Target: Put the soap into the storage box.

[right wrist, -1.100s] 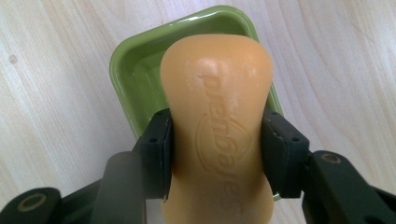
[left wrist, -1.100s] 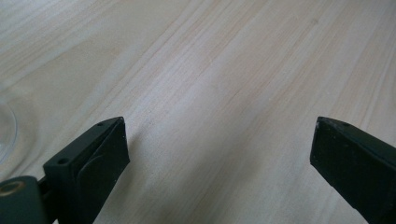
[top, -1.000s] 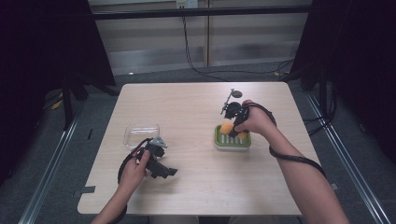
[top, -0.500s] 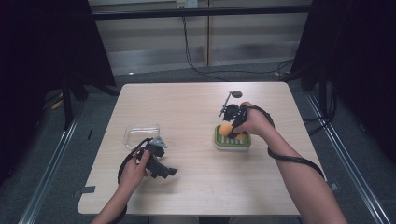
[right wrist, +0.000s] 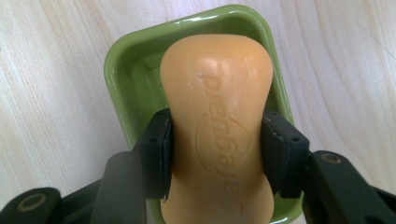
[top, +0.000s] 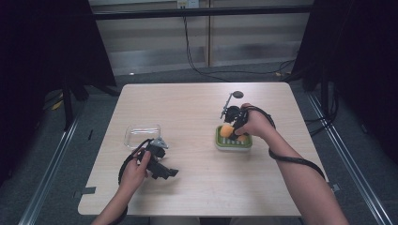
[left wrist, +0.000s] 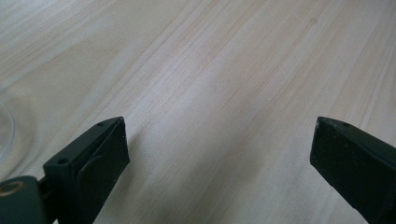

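Right hand-held gripper (right wrist: 217,154) clamped on orange soap bar (right wrist: 217,116) at narrow waist, above green soap dish (right wrist: 116,70). Bar judged rigid, light, slick; waist grip sound. Left hand-held gripper (left wrist: 219,154) wide, empty, on tabletop (left wrist: 224,70).

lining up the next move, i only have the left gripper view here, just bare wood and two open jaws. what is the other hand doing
Observer: The right gripper is shut on an orange soap bar, pads on its narrow waist.
Operator: where is the soap
Observer: Over a green soap dish on the right half of the table; whether it rests in the dish, I cannot tell.
Operator: anything near my gripper
Observer: A clear plastic container sits just beyond the left gripper, which is low over the table.
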Demonstrator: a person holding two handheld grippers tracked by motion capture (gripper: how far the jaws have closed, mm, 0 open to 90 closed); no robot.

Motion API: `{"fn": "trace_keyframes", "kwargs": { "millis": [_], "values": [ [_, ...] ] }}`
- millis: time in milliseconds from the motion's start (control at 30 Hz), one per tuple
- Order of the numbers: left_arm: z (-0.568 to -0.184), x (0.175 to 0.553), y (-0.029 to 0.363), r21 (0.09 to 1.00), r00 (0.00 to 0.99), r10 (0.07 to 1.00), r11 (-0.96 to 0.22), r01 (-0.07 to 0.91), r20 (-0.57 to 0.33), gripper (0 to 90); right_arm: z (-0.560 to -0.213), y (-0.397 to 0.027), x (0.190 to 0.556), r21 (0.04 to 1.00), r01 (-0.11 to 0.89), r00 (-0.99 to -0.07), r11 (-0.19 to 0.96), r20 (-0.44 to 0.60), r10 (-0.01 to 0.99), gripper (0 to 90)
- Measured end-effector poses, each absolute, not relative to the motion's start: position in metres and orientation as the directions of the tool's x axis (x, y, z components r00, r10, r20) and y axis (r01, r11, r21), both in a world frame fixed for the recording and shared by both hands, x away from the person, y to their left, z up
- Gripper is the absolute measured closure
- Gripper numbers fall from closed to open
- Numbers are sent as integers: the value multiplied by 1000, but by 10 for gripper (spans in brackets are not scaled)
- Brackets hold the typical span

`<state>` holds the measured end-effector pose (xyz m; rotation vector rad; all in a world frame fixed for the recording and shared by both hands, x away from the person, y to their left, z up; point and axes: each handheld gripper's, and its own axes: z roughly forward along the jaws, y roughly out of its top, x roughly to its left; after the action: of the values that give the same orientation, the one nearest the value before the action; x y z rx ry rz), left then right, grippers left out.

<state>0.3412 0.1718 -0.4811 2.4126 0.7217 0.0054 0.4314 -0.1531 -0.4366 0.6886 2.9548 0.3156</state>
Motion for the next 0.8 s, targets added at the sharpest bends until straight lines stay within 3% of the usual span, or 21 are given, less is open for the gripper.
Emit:
{"fn": "trace_keyframes", "kwargs": {
  "millis": [800],
  "values": [
    [-481, 342, 172, 540, 869, 474, -698, 470, -143, 42, -445, -158, 433, 209, 423, -898, 881, -35, 439, 500]
  ]
}}
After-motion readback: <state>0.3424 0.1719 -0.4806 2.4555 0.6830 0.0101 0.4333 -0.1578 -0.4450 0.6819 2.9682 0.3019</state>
